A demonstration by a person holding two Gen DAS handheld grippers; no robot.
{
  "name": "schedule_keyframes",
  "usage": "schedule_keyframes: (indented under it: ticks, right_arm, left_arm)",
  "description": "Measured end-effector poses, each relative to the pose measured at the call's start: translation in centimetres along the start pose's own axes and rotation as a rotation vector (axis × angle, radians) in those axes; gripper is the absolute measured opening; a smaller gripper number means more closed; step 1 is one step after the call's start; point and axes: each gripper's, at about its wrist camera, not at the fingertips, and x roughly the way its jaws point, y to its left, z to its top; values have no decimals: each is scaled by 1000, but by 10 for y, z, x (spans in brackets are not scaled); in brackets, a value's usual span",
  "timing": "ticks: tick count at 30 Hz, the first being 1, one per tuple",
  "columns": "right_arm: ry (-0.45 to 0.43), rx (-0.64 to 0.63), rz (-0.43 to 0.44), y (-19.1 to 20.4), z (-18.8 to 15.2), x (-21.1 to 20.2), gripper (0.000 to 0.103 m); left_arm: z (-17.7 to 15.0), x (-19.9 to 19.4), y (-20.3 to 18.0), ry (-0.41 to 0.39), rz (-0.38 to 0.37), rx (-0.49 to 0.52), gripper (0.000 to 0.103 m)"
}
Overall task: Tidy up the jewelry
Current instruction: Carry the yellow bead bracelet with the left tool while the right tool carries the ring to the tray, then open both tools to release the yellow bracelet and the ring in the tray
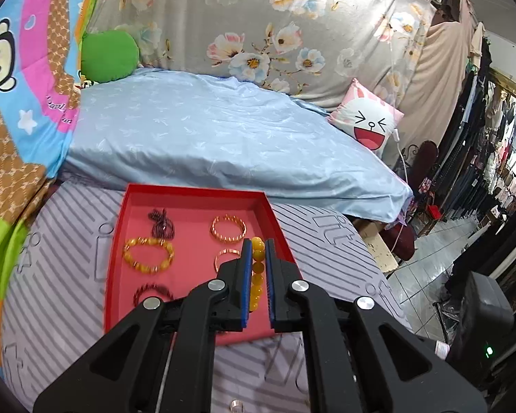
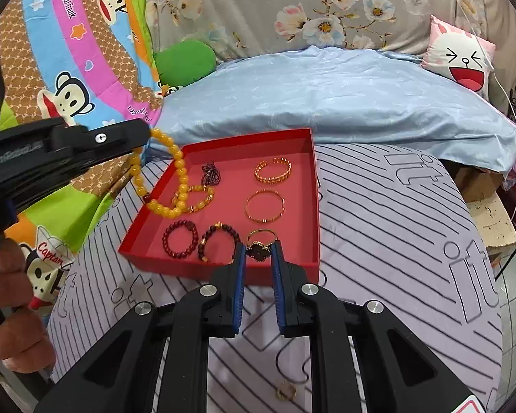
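A red tray (image 2: 220, 270) lies on the striped purple cover and holds several bracelets. My left gripper (image 1: 258, 244) is shut on a yellow bead bracelet (image 1: 257, 272). In the right wrist view the left gripper (image 2: 148, 134) holds this bracelet (image 2: 175, 179) hanging above the tray's left edge. My right gripper (image 2: 258, 246) is open above the tray's near edge, its fingers either side of a black clover bracelet (image 2: 259, 249) lying in the tray. Dark red bead bracelets (image 2: 180, 242), gold bangles (image 2: 265, 205) and an amber bracelet (image 1: 148, 254) lie in the tray.
A small gold ring-like piece (image 2: 285, 390) lies on the striped cover near my right gripper's base. A blue quilt (image 2: 326, 93) lies behind the tray. A bunny pillow (image 2: 461, 62) sits at the back right. The bed edge and tiled floor (image 1: 416, 275) are to the right.
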Motion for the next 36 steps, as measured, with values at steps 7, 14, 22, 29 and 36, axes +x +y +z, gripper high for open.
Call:
schedule_keyframes:
  ticks: [7,14,22,29,36]
  right_arm:
    - [16,5,13,-1,16,31,14]
    - [44,9,18,-2,20,58,14]
    - [72,10,22,-2,21,77,14]
    - [93,2,23,3,23,92,14]
    - [92,9,7,-2,18,93,18]
  left_arm:
    - [9,61,19,70,-16,-48,7]
    - [-5,103,47,146,48,-76,7]
    - [-24,113,75,179,118,-103,7]
    - [-29,115,84,172,171,-103,8]
    - [-27,113,92,150,184,-123,19]
